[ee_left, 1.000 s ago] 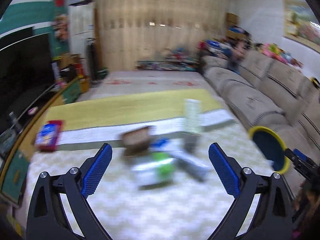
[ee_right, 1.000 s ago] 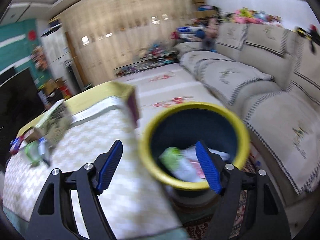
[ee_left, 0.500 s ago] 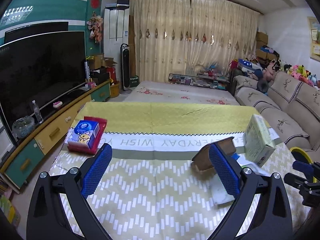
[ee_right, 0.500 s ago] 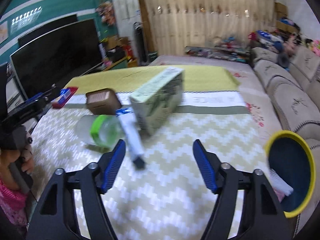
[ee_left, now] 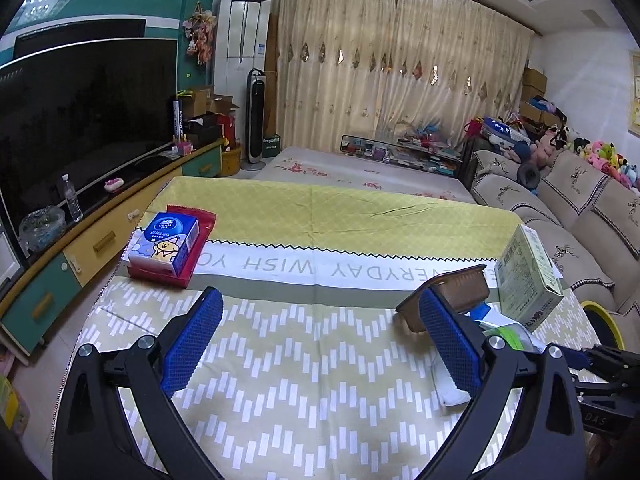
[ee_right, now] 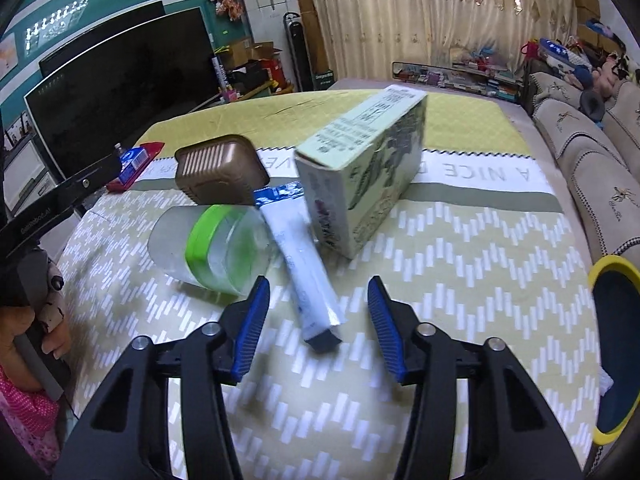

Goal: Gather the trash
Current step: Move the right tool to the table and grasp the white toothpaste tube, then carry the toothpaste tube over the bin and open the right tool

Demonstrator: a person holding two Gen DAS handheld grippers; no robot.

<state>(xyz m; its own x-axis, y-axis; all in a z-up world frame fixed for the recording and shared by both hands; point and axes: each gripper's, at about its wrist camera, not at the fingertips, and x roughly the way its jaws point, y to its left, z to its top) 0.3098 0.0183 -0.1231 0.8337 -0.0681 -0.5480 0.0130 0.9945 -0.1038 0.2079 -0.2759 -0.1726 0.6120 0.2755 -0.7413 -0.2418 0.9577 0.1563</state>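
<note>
On the zigzag tablecloth lies a heap of trash: a white and blue sachet, a clear jar with a green band on its side, an upturned brown tray and a pale green carton. My right gripper hovers over the near end of the sachet. Its jaws are closing, the sachet's end lies between them, and the pads are clear of it. My left gripper is open over bare cloth, left of the brown tray and the carton.
A blue bin with a yellow rim stands off the table's right edge. A blue tissue pack rests on a red pouch at the far left. A TV cabinet runs along the left, a sofa along the right.
The right gripper swung from above the bin to the trash heap and its jaws narrowed. The left gripper's view swung left and settled; its jaws stayed wide.
</note>
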